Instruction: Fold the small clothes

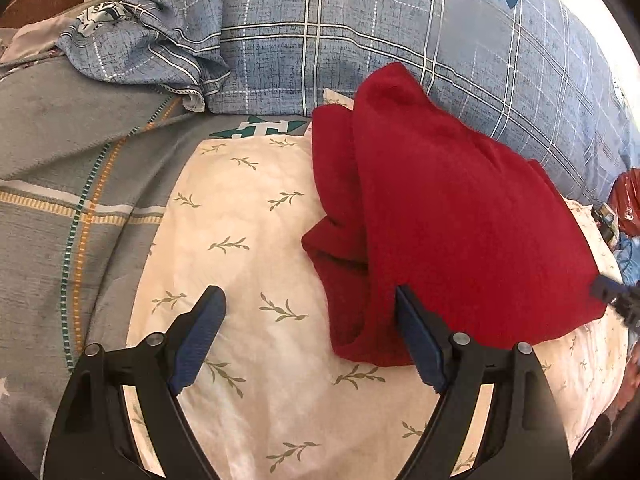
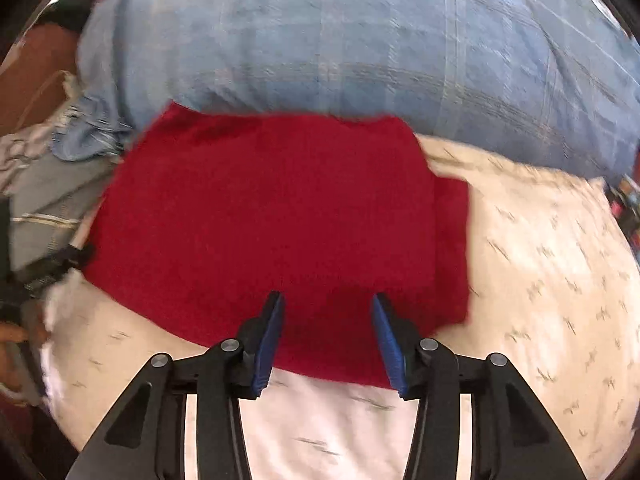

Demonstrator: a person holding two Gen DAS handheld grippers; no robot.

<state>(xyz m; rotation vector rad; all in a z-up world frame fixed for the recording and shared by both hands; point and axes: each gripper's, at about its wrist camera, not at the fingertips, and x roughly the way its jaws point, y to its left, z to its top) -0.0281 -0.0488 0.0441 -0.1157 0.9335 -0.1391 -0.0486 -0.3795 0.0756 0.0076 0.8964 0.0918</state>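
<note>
— Where does the garment sit?

— The red fleecy folded garment (image 1: 452, 216) lies on the cream pillow printed with green leaf sprigs (image 1: 248, 264), toward the pillow's far right part, its far edge touching the blue-grey plaid quilt (image 1: 360, 40) behind. In the left wrist view its left side is bunched into thick folds; in the right wrist view (image 2: 280, 216) it looks flatter, with a narrower layer sticking out along its right side.

— And the left gripper (image 1: 310, 300)?

— Spread wide, holding nothing. Its left finger hangs over bare pillow, and its right finger shows against the garment's near edge; whether that one touches the cloth I cannot tell.

— The right gripper (image 2: 328, 300)?

— Parted too, more narrowly. Both blue pads (image 2: 268, 344) show against the garment's near edge, with red cloth visible in the gap between them, but nothing is pinched. That view is blurred, so fine contact is unclear.

— Anything else around?

— A grey blanket with yellow and green stripes (image 1: 72, 200) lies left of the pillow, and a crumpled blue plaid cloth (image 1: 152, 52) rests at the far left.
</note>
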